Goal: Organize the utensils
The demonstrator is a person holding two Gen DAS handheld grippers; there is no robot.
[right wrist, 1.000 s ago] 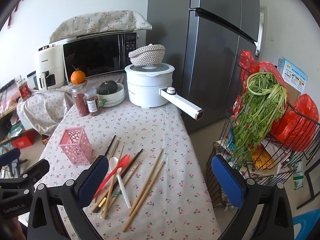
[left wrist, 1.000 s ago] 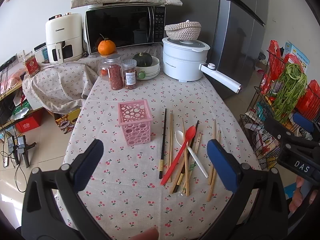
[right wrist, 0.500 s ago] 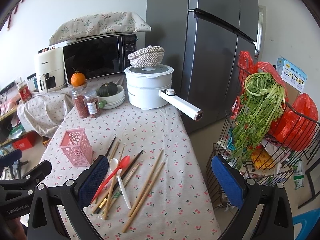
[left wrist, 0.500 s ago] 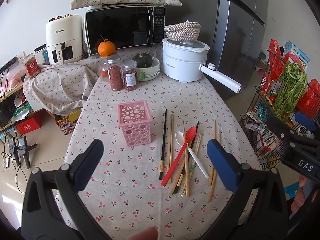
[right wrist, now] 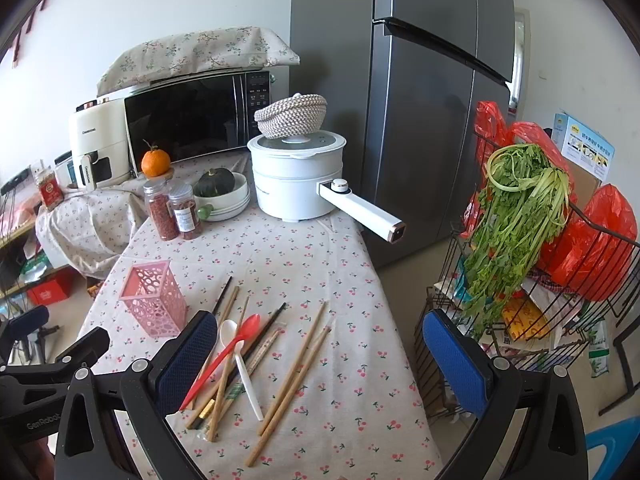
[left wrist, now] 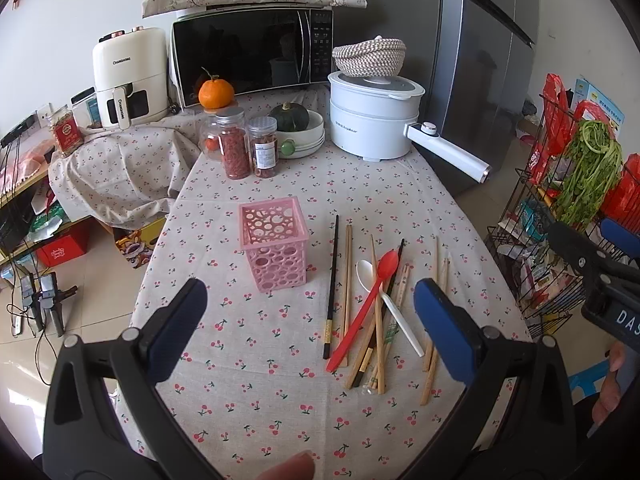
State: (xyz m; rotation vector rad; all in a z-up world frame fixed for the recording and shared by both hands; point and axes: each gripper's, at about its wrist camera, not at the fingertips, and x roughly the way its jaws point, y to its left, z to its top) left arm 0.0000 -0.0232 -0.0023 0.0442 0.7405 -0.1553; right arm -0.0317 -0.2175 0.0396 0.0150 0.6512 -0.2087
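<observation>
A pink perforated utensil holder [left wrist: 274,249] stands upright and empty on the cherry-print tablecloth [left wrist: 256,364]; it also shows in the right wrist view [right wrist: 153,303]. To its right lies a loose pile: a red spoon [left wrist: 363,309], a white spoon [left wrist: 387,306], a black chopstick [left wrist: 332,286] and several wooden chopsticks [left wrist: 374,312]. The right wrist view shows the red spoon [right wrist: 224,356] and wooden chopsticks [right wrist: 294,368] too. My left gripper [left wrist: 308,326] is open and empty, above the table's near part. My right gripper [right wrist: 320,356] is open and empty, over the table's right edge.
At the back stand a white electric pot [left wrist: 374,120] with a long handle, two spice jars [left wrist: 248,146], a bowl with a squash [left wrist: 298,128], a microwave [left wrist: 252,56] and an air fryer [left wrist: 130,76]. A fridge [right wrist: 420,92] and a wire rack of greens [right wrist: 520,216] stand on the right.
</observation>
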